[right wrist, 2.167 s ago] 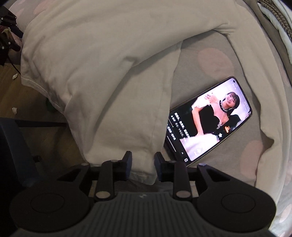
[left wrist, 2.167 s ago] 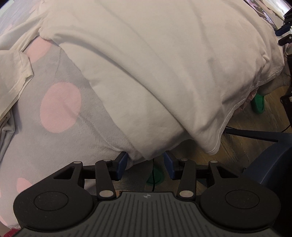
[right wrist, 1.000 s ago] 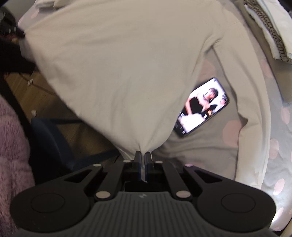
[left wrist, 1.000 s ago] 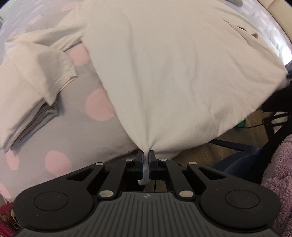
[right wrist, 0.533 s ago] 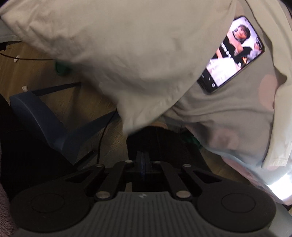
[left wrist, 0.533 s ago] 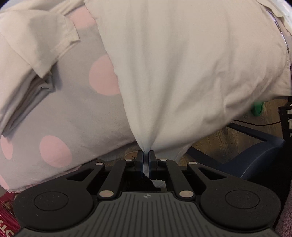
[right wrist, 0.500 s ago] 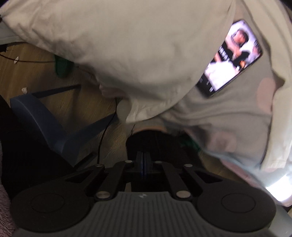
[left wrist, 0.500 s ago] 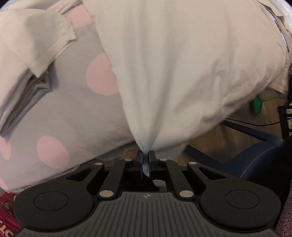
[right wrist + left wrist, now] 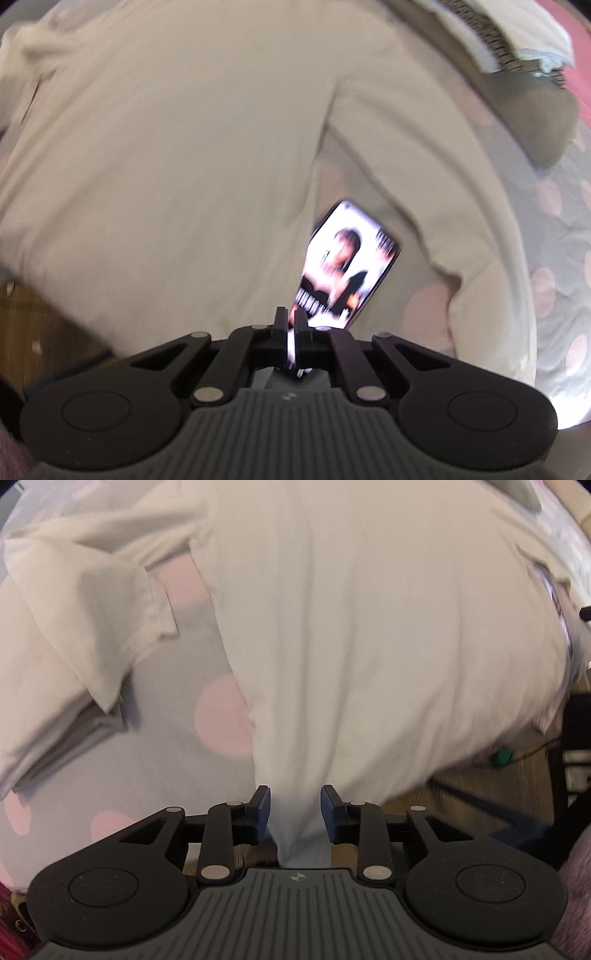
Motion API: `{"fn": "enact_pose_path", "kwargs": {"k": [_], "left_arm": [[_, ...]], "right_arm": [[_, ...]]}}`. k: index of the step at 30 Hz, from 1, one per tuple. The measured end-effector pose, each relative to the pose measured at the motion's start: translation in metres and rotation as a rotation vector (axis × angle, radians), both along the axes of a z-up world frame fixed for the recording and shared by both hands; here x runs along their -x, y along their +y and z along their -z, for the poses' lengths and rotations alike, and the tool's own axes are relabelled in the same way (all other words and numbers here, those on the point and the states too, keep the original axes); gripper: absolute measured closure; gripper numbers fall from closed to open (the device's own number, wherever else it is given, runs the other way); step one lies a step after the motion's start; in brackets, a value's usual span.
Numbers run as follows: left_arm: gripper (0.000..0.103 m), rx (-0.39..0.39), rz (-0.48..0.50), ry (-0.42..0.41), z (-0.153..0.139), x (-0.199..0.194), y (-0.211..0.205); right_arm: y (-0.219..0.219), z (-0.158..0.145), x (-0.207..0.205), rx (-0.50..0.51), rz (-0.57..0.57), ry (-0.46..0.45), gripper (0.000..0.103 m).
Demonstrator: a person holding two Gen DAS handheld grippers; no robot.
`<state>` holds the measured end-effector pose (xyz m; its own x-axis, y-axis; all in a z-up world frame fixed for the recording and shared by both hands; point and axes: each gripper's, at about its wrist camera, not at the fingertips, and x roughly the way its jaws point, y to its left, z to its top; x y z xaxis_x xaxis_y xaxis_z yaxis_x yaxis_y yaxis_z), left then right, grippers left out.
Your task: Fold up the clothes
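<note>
A cream long-sleeved shirt (image 9: 351,627) lies spread on the grey bedspread with pink dots (image 9: 155,760); it also shows in the right wrist view (image 9: 166,166). My left gripper (image 9: 294,805) is open, and the shirt's lower corner hangs loose between its blue fingertips (image 9: 260,806). My right gripper (image 9: 290,321) is shut with nothing in it, its tip over the near end of a lit phone (image 9: 347,266). One sleeve (image 9: 436,206) runs down the right side of the phone. Both views are blurred.
Folded cream clothes (image 9: 62,657) are stacked at the left of the bed. A dark garment and striped folded clothes (image 9: 532,92) lie at the far right. Wooden floor, a blue chair leg (image 9: 491,808) and a green object (image 9: 502,757) are below the bed edge.
My left gripper has opened and let go of the shirt corner. My right gripper, shut and empty since half a second ago, has swung back over the bed toward the phone.
</note>
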<state>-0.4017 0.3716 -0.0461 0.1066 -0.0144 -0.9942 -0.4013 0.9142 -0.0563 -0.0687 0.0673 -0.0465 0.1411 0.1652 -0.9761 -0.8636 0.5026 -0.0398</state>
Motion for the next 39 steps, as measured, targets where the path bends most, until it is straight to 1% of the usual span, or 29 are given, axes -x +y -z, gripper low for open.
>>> {"fn": "enact_pose_path", "kwargs": {"k": [2, 4, 8, 10, 11, 12, 15, 18, 26, 36, 39], "left_arm": [[0.073, -0.02, -0.036, -0.034, -0.003, -0.011, 0.009], [0.073, -0.035, -0.072, -0.061, 0.001, -0.026, 0.015], [0.073, -0.053, -0.131, -0.109, 0.01, -0.054, 0.023], [0.073, -0.062, -0.149, -0.117, 0.017, -0.065, 0.027], [0.073, -0.068, -0.153, -0.118, 0.02, -0.07, 0.028], [0.073, -0.076, -0.152, -0.114, 0.024, -0.074, 0.029], [0.073, -0.088, -0.15, -0.094, 0.032, -0.087, 0.032], [0.073, -0.091, -0.141, -0.098, 0.035, -0.1, 0.032], [0.073, -0.074, -0.149, -0.089, 0.047, -0.124, 0.033], [0.073, -0.062, -0.129, -0.068, 0.057, -0.132, 0.025], [0.073, -0.063, -0.132, -0.06, 0.06, -0.133, 0.025]], "right_arm": [[0.01, 0.0, -0.018, -0.044, 0.065, -0.021, 0.098], [0.018, 0.008, -0.037, -0.077, 0.147, -0.018, 0.097], [0.021, 0.027, -0.075, -0.172, 0.357, 0.068, 0.096], [0.022, 0.038, -0.089, -0.219, 0.441, 0.112, 0.086], [0.023, 0.043, -0.095, -0.239, 0.475, 0.131, 0.083], [0.027, 0.045, -0.097, -0.242, 0.476, 0.134, 0.08], [0.038, 0.051, -0.104, -0.25, 0.479, 0.145, 0.08], [0.05, 0.058, -0.11, -0.259, 0.483, 0.156, 0.08], [0.07, 0.072, -0.121, -0.281, 0.504, 0.203, 0.08], [0.089, 0.084, -0.133, -0.312, 0.549, 0.278, 0.081], [0.092, 0.084, -0.129, -0.298, 0.531, 0.259, 0.081]]}}
